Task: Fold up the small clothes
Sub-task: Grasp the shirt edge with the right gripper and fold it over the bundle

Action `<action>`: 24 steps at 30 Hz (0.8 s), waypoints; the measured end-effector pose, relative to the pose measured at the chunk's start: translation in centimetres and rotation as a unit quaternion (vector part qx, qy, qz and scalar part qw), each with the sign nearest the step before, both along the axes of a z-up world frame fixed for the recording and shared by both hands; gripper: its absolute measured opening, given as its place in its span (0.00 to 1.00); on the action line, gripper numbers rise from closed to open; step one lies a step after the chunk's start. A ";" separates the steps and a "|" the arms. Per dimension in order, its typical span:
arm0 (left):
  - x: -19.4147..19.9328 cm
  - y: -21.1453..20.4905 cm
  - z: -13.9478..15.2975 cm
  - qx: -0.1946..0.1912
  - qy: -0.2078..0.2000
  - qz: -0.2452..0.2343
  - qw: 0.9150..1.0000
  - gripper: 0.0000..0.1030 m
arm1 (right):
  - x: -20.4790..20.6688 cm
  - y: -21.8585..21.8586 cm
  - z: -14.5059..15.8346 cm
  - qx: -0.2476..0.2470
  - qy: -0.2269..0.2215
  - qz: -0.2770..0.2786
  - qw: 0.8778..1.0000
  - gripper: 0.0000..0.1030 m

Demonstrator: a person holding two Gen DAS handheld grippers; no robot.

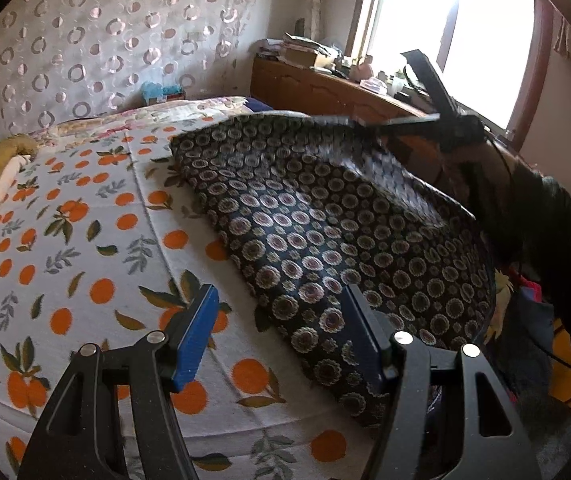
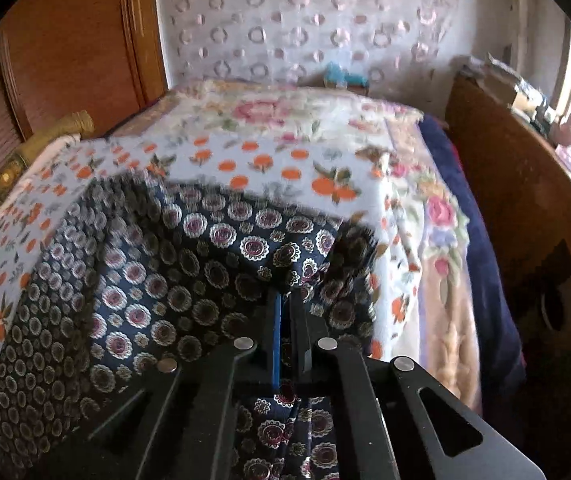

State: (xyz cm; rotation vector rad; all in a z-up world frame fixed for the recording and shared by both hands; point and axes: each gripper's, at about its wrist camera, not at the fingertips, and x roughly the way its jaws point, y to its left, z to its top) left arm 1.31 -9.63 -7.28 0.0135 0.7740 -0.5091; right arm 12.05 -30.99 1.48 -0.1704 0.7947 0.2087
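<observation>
Dark patterned garment (image 1: 325, 240), navy with rings of pale flower medallions, is lying across the orange-print bedsheet (image 1: 65, 240) and filling the middle and right of the left wrist view. Its far edge is being lifted off the bed toward the upper right of that frame, where the right gripper (image 1: 369, 122) is pinching it; the cloth there is blurring.

In the right wrist view, the right gripper (image 2: 285, 320) is standing closed at the lower centre of the frame, its blue-padded fingers (image 2: 276, 344) pressing together on a fold of the garment (image 2: 157, 300), which is draping down and to the left from the pinch.

In the left wrist view, the left gripper (image 1: 277, 340) is standing open at the bottom of the frame, its blue pads (image 1: 195, 336) well apart. The near edge of the garment is passing between them, but neither pad is pressing on it.

Containers are few: a small box (image 1: 163, 94) against the circle-patterned curtain (image 1: 105, 40) is holding something turquoise, too small to name.

Only the left wrist view is showing the bright window (image 1: 465, 40) and the cluttered top of the wooden cabinet (image 1: 325, 88) beneath it. Only the right wrist view is showing the rose-patterned blanket (image 2: 437, 216) down the right side of the bed and the dark blue cover (image 2: 481, 240) beside it.
</observation>
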 end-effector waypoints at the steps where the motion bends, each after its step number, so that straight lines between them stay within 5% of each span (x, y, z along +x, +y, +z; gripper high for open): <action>1: 0.0 -0.2 -0.2 0.001 0.003 -0.003 1.000 0.63 | 0.1 -0.4 0.3 -0.008 -0.007 -0.016 1.000 0.02; 6: 0.0 -0.7 -0.9 0.007 0.013 -0.004 1.000 0.63 | 0.5 -1.3 0.7 -0.024 -0.010 -0.051 0.998 0.03; 8: 0.0 -0.8 -1.1 0.008 0.017 -0.004 1.000 0.63 | 0.3 -1.0 0.6 -0.050 -0.015 -0.058 0.997 0.22; 12: 0.0 -0.9 -1.2 0.010 0.020 -0.004 1.000 0.62 | -1.4 -0.5 0.8 -0.051 -0.028 -0.050 0.997 0.39; 14: -0.1 -0.9 -1.3 0.012 0.021 -0.004 1.000 0.63 | -2.8 0.1 0.6 -0.053 -0.034 -0.046 0.997 0.58; 24: -0.2 -1.3 -1.5 0.021 0.029 -0.010 0.999 0.62 | -9.8 1.0 -1.6 -0.016 -0.010 -0.006 1.000 0.62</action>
